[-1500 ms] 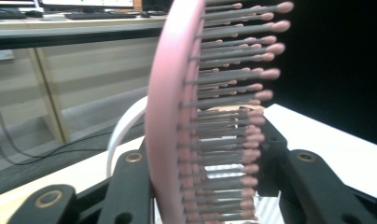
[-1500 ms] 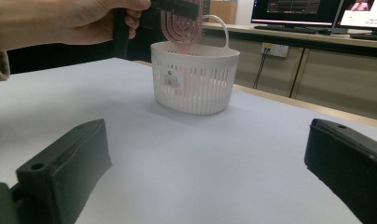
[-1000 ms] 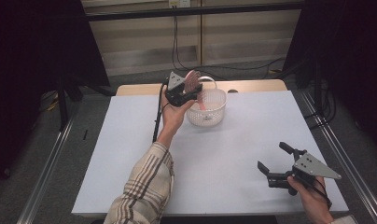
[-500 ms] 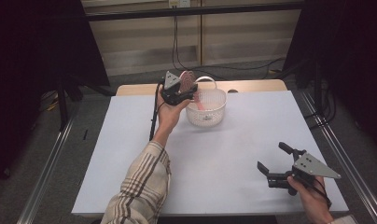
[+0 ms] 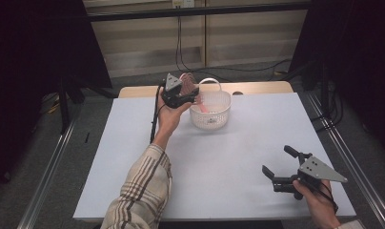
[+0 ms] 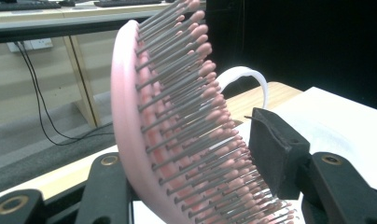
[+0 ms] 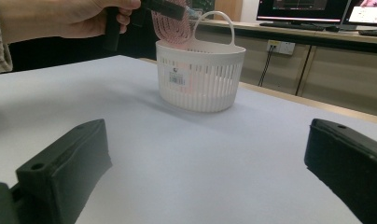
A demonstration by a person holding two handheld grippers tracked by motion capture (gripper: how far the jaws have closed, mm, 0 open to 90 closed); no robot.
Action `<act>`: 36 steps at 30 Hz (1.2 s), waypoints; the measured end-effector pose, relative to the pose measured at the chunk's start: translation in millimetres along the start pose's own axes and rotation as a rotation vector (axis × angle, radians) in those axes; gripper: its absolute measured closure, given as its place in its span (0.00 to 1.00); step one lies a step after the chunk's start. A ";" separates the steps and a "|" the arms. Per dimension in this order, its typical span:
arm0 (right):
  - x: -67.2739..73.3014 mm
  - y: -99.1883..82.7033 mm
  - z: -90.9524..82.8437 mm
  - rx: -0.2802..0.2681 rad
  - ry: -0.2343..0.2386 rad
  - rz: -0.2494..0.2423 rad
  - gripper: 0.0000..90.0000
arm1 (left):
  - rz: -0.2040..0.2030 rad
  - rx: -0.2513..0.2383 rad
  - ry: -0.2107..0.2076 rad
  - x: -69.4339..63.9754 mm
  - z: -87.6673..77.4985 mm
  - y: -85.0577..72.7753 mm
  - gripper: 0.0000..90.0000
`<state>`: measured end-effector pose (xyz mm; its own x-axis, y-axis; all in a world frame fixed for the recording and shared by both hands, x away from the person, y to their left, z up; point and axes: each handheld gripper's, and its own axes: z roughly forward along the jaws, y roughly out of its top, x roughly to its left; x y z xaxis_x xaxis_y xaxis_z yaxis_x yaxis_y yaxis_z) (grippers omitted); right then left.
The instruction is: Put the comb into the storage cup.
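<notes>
A pink hairbrush (image 5: 186,79) stands head up over the left rim of a white slatted basket (image 5: 222,110), with its handle down inside. My left gripper (image 5: 192,91) is at the brush head, and its jaws have just been opening. In the left gripper view the brush (image 6: 130,116) leans its back on one jaw, and its bristle tips barely reach the other pad (image 6: 275,154). My right gripper (image 5: 277,160) is open and holds nothing near the table's front right. Its view looks across the table at the basket (image 7: 200,79) and the brush (image 7: 170,25).
The basket's white handle (image 5: 209,81) arches up behind the brush. The white tabletop (image 5: 228,157) stretches between the basket and my right gripper. Metal rails run along both sides of the table, and cables hang at the back.
The left hand has drifted slightly left at the basket's rim with the brush still between its jaws. The right gripper has stayed put.
</notes>
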<state>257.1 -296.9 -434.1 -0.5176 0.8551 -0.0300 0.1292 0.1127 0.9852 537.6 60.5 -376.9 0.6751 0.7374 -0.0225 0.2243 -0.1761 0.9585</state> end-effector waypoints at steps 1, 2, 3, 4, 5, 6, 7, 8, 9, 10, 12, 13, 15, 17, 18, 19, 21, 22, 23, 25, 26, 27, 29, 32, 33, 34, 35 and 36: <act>0.1 0.0 0.0 0.001 -0.001 0.001 0.00 | -0.001 0.003 0.005 0.6 -0.6 -0.1 0.51; 0.1 0.0 -0.1 0.000 0.000 0.001 0.00 | -0.001 0.001 0.008 1.4 -0.9 -0.1 0.51; 0.1 0.0 0.0 -0.001 0.002 0.000 0.00 | -0.006 0.003 0.006 2.2 -1.2 -0.3 0.51; 0.1 0.0 0.2 -0.002 0.004 -0.001 0.00 | -0.004 0.005 0.008 3.0 -1.6 -0.4 0.51; 0.1 0.0 0.2 -0.001 0.001 -0.002 0.00 | -0.008 0.007 0.005 3.5 -1.8 -0.7 0.51; 0.1 0.0 0.2 0.001 0.001 -0.003 0.00 | -0.012 0.007 0.003 3.9 -1.9 -1.1 0.51; 0.1 0.0 0.2 0.001 0.000 -0.005 0.00 | -0.010 0.013 0.002 4.5 -2.4 -1.4 0.51; 0.2 0.0 0.2 0.001 0.001 -0.004 0.00 | -0.009 0.020 0.000 5.2 -2.9 -2.0 0.52; 0.3 0.0 0.2 0.001 0.002 -0.004 0.00 | -0.007 0.021 -0.001 5.8 -3.2 -2.6 0.53; 0.4 -0.1 0.3 0.003 0.002 -0.002 0.00 | -0.011 0.023 0.002 6.6 -3.4 -2.8 0.53; 0.3 -0.3 0.7 0.002 0.004 -0.003 0.00 | -0.016 0.023 -0.002 6.6 -3.3 -2.6 0.53; 0.7 -0.3 0.6 0.003 0.004 -0.001 0.00 | -0.014 0.025 -0.008 5.9 -3.1 -2.5 0.53; 0.8 -0.3 0.6 0.004 0.006 -0.003 0.00 | -0.016 0.026 -0.003 5.7 -3.5 -2.7 0.53; 0.7 -0.3 0.4 0.005 0.005 -0.003 0.00 | -0.029 0.029 0.002 6.8 -3.9 -3.0 0.51; 0.8 -0.4 0.5 0.005 0.005 0.000 0.00 | -0.030 0.029 0.010 7.4 -4.3 -2.8 0.48; 0.8 -0.4 0.5 0.005 0.005 0.000 0.00 | -0.035 0.027 0.010 8.4 -5.0 -2.6 0.47; 0.8 -0.4 0.5 0.005 0.006 -0.001 0.00 | -0.044 0.023 0.012 9.8 -6.7 -2.0 0.47; 0.9 -0.4 0.6 0.006 0.007 0.001 0.00 | -0.045 0.022 0.011 10.5 -7.2 -1.8 0.47; 1.1 -0.6 0.9 0.007 0.008 0.003 0.00 | -0.038 0.020 0.013 11.4 -7.6 -1.6 0.47; 1.1 -0.8 1.4 0.007 0.010 0.000 0.00 | -0.043 0.010 0.021 13.3 -9.1 -1.2 0.44; 1.1 -0.7 1.3 0.008 0.010 -0.003 0.00 | -0.054 0.007 0.017 13.8 -9.9 -0.9 0.44; 1.2 -0.7 1.2 0.008 0.009 -0.004 0.00 | -0.058 0.007 0.011 13.6 -10.0 -0.7 0.44; 1.1 -0.8 1.4 0.010 0.012 -0.002 0.00 | -0.034 0.014 0.011 13.1 -9.9 -0.1 0.43; 1.5 -1.0 1.9 0.012 0.016 -0.001 0.00 | -0.046 0.007 0.010 12.7 -9.9 0.2 0.39; 1.8 -1.0 2.0 0.012 0.014 -0.001 0.00 | -0.042 0.010 0.010 12.4 -9.7 0.2 0.37; 1.8 -0.9 1.9 0.011 0.016 -0.003 0.00 | -0.038 0.012 0.013 12.2 -9.8 0.1 0.35; 1.9 -1.0 1.9 0.010 0.016 -0.003 0.00 | -0.044 0.014 0.013 12.0 -9.5 -0.2 0.35; 1.8 -1.0 1.9 0.010 0.017 -0.004 0.00 | -0.048 0.017 0.014 11.7 -9.1 -0.5 0.32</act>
<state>257.6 -294.5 -435.5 -0.5323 0.8460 -0.0306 0.1359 0.1211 0.9833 539.0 75.2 -375.0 0.6535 0.7542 -0.0640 0.2680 -0.1515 0.9514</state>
